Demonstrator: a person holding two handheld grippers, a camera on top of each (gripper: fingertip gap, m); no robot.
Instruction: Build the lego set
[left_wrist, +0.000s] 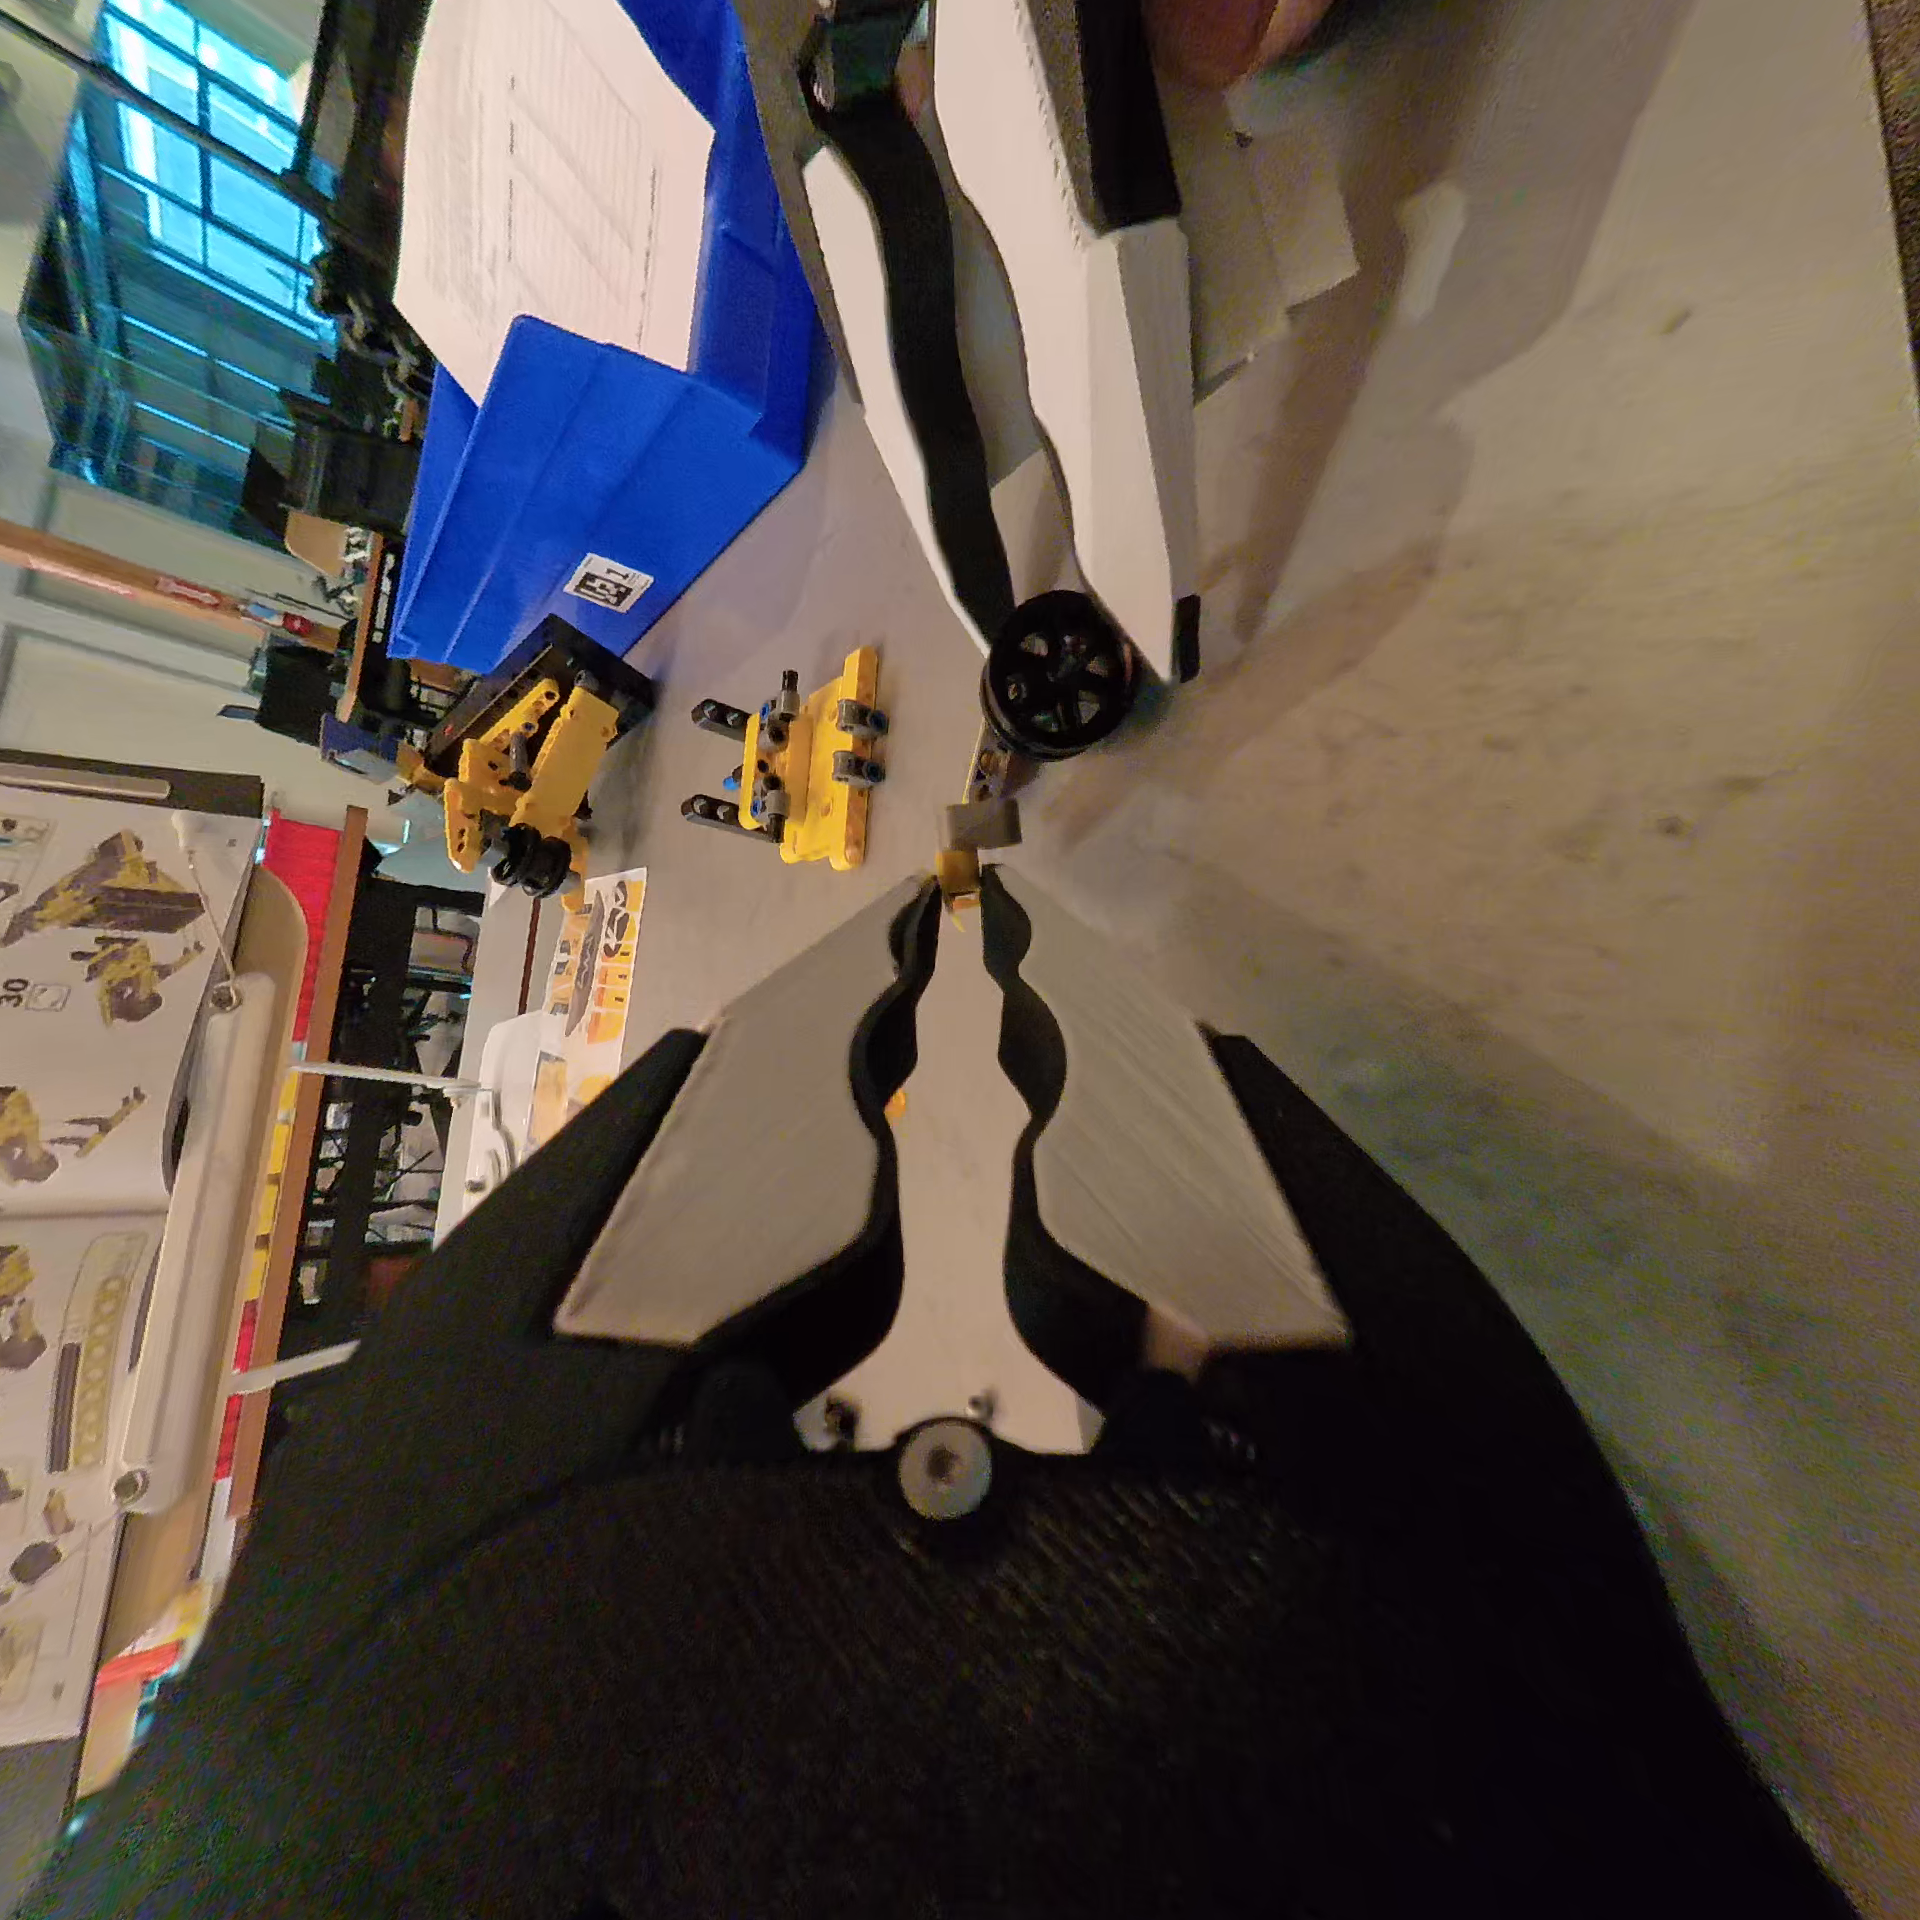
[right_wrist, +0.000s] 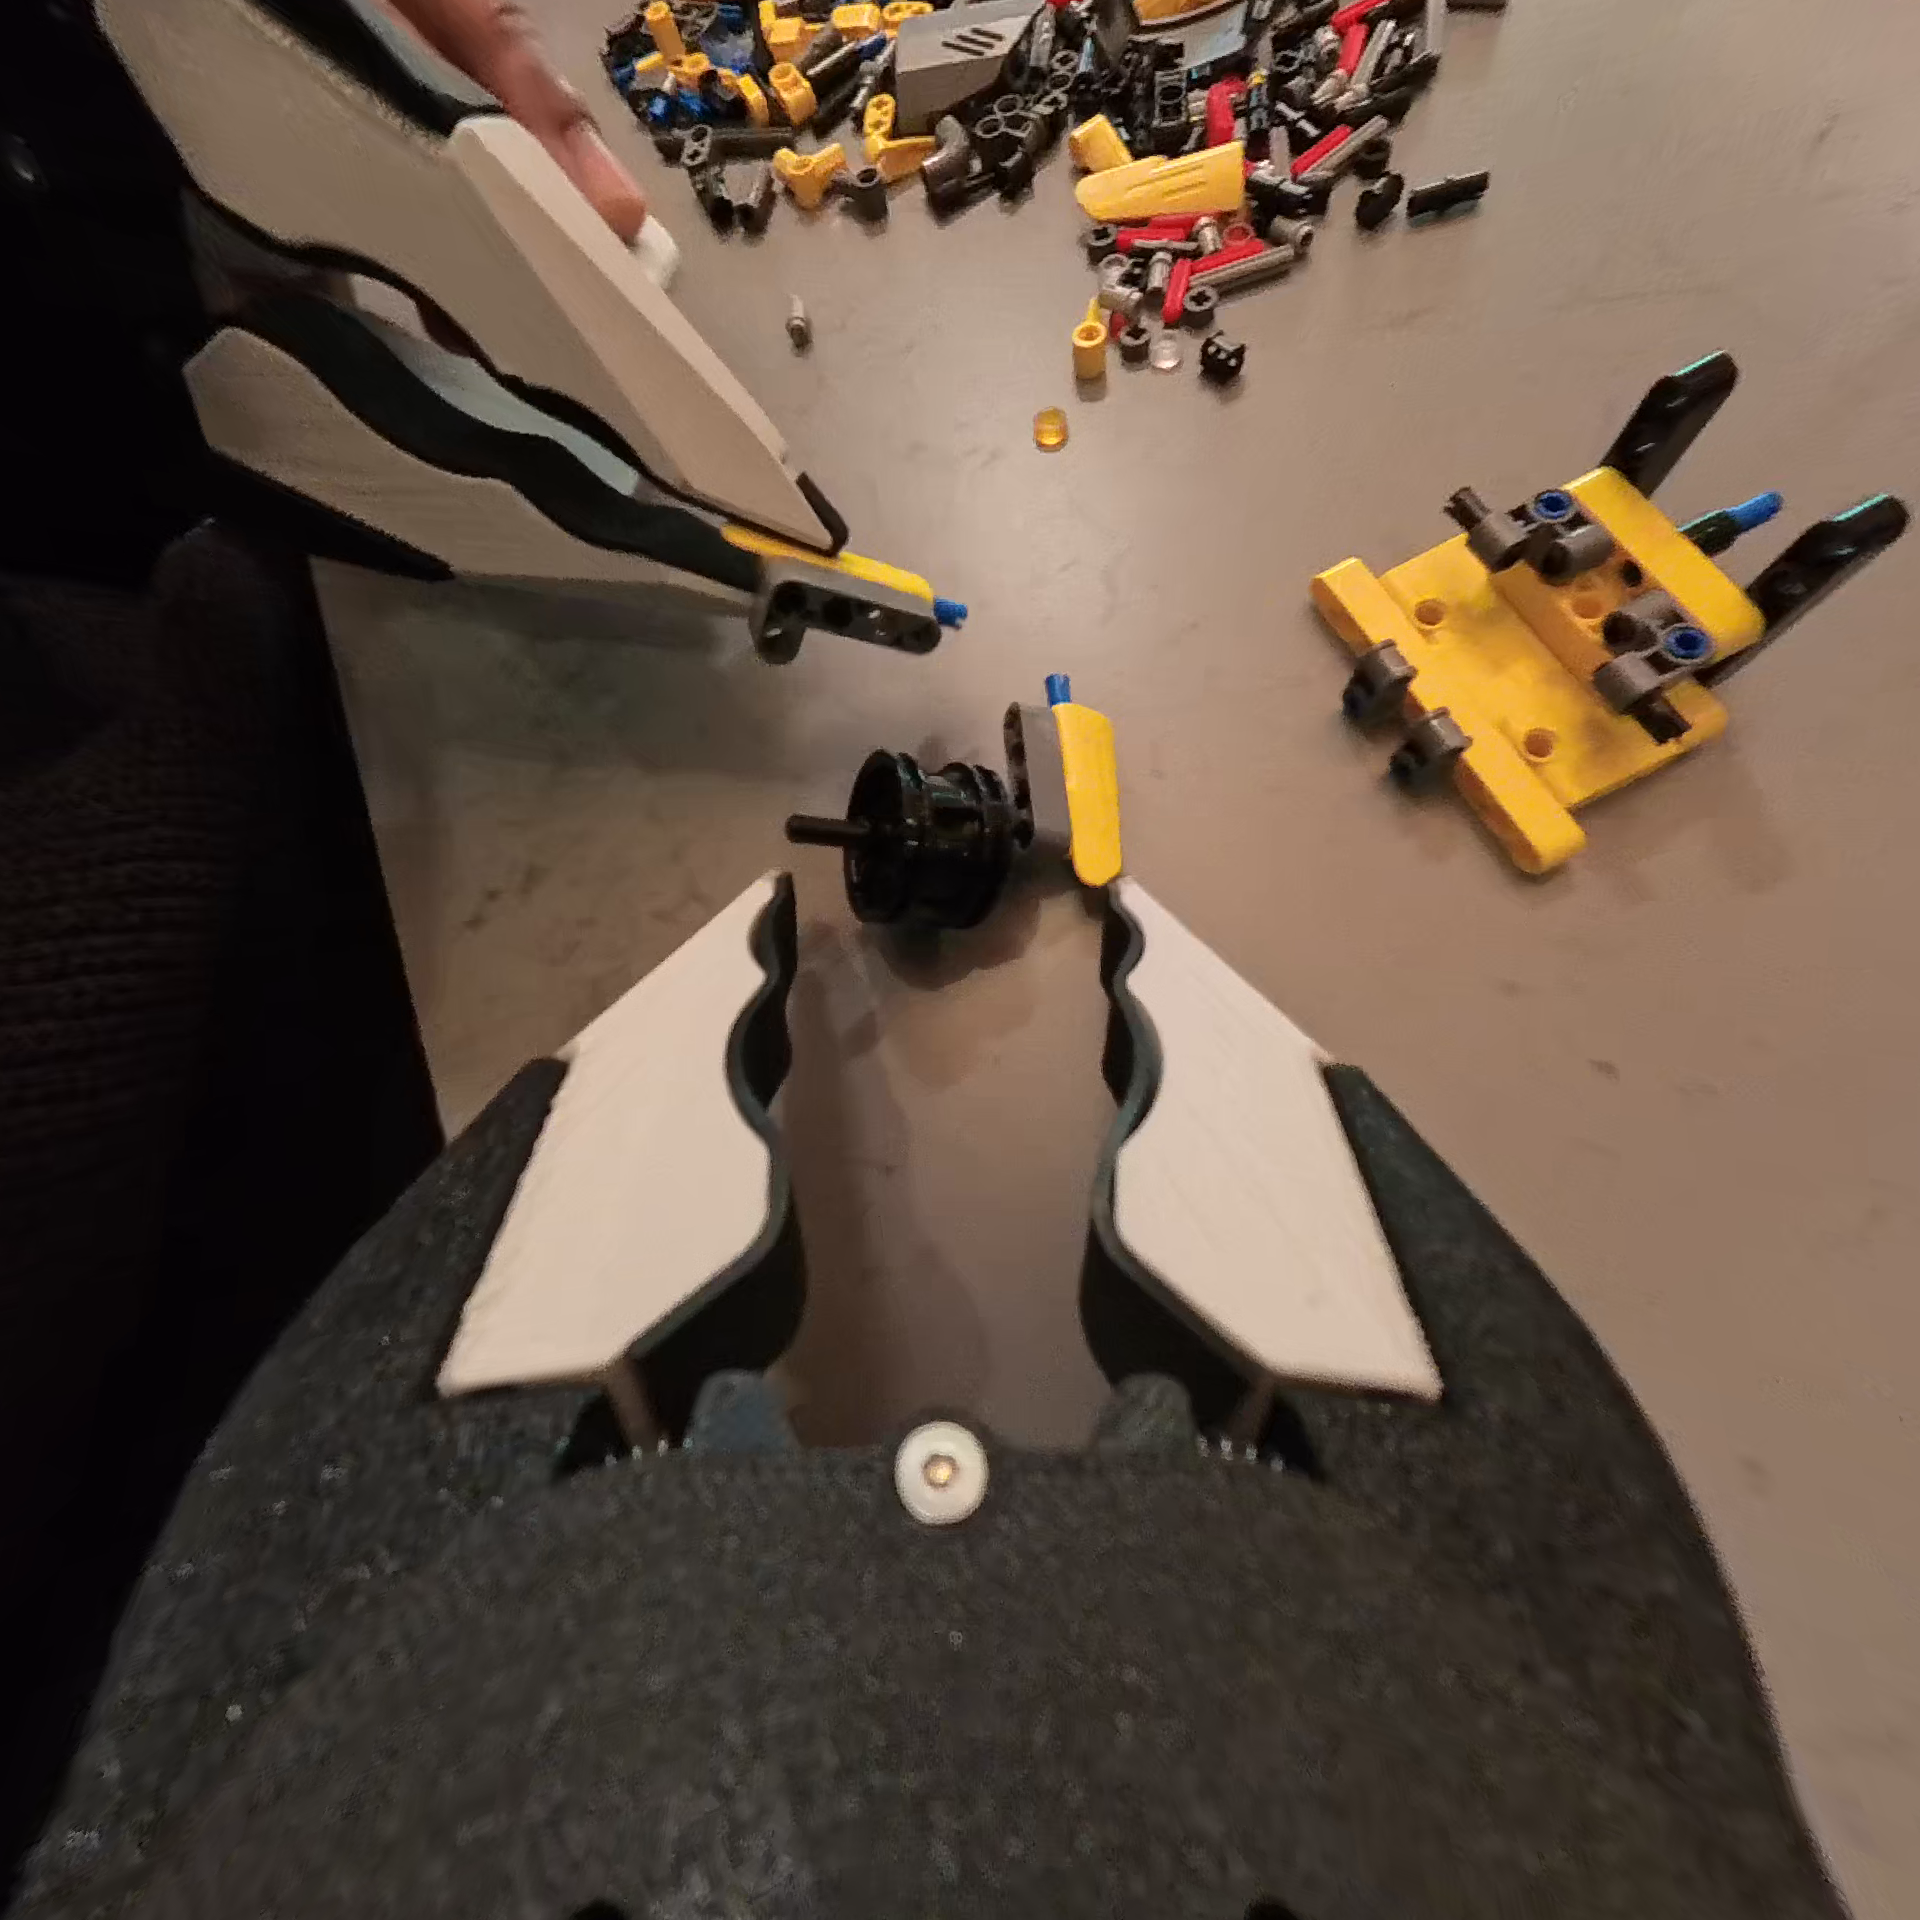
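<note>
We see the left gripper (right_wrist: 821, 566) clamped on a small grey-and-yellow beam piece (right_wrist: 847, 603) with a blue pin at its tip, up at ten o'clock in the right wrist view. The right gripper (right_wrist: 945, 899) stands wide apart, holding nothing; just past its tips lies a black wheel hub assembly (right_wrist: 925, 831) joined to a grey beam and yellow panel. At three o'clock sits a yellow plate sub-assembly (right_wrist: 1527, 665), well apart, and at twelve a pile of loose pieces (right_wrist: 1039, 114) on the table (right_wrist: 1558, 1143).

blue bin (left_wrist: 613, 457) | instruction booklet (left_wrist: 94, 1039) | loose brick pile (right_wrist: 1039, 114) | yellow plate assembly (right_wrist: 1538, 665) | grey table (right_wrist: 1558, 1143)
</note>
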